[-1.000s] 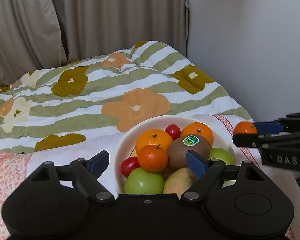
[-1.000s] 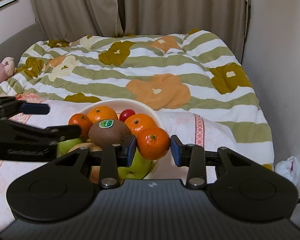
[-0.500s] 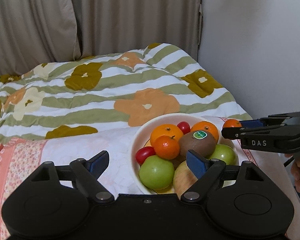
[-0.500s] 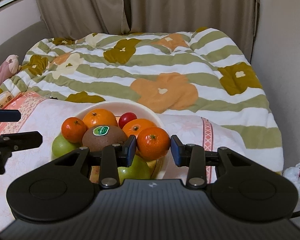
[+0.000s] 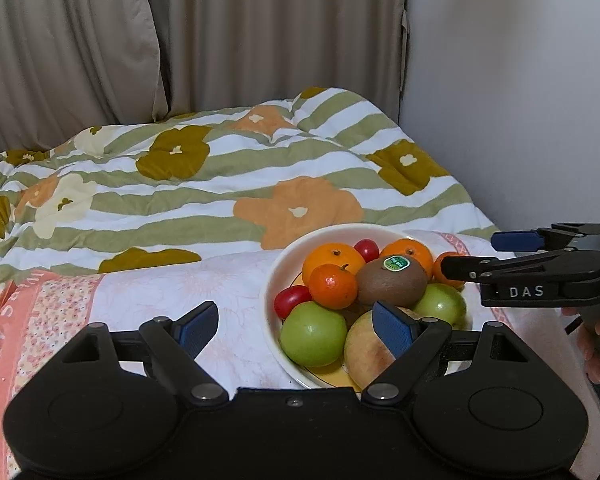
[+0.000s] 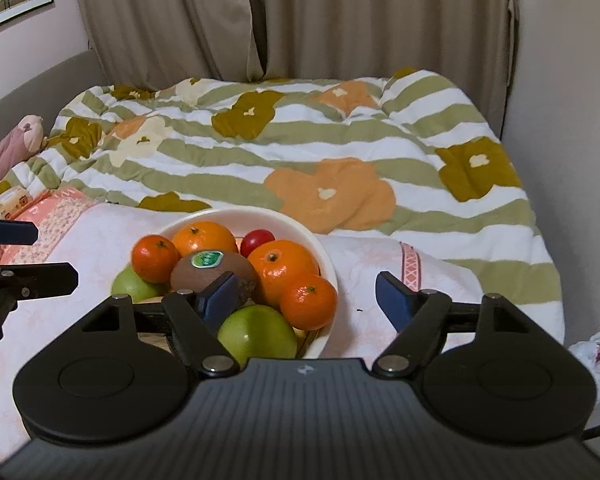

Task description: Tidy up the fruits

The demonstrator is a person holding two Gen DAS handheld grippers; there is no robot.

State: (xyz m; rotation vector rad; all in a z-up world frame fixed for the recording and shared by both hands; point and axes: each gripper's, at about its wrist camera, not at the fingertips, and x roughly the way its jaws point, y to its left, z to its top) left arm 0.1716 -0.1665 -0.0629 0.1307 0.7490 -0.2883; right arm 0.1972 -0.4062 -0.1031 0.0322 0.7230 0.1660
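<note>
Since a second ago your right hand-held gripper (image 6: 306,296) has let go of the small orange mandarin (image 6: 308,301) it was pinching: its blue pads now stand wide apart, and the mandarin sits inside the round cream ceramic bowl (image 6: 260,216), against the right side of the bowl's rim. Your left hand-held gripper (image 5: 296,326) has pulled back and to the left of the bowl; it too is spread and holds nothing.

The bowl rests on a pale pink flowered cloth (image 5: 180,280) at the near end of the bed, in front of the green-striped quilt with big flowers (image 5: 220,184). Piled in the bowl you have the brown fuzzy kiwi with a green sticker (image 5: 392,282) at the centre, two large oranges (image 5: 332,258) behind it, a second small mandarin (image 5: 334,286) to its left, two small red tomato-like fruits (image 5: 290,300), two green apples (image 5: 314,334) and a yellowish pear-like fruit (image 5: 366,350) at the near side of the bowl.

No fruit lies on the cloth around the bowl in either view, so gathering looks finished. I judge the task at or near its end: what is left for you is at most a check that the mandarin by the rim sits steady, since it perches high on the heap and could roll out.
</note>
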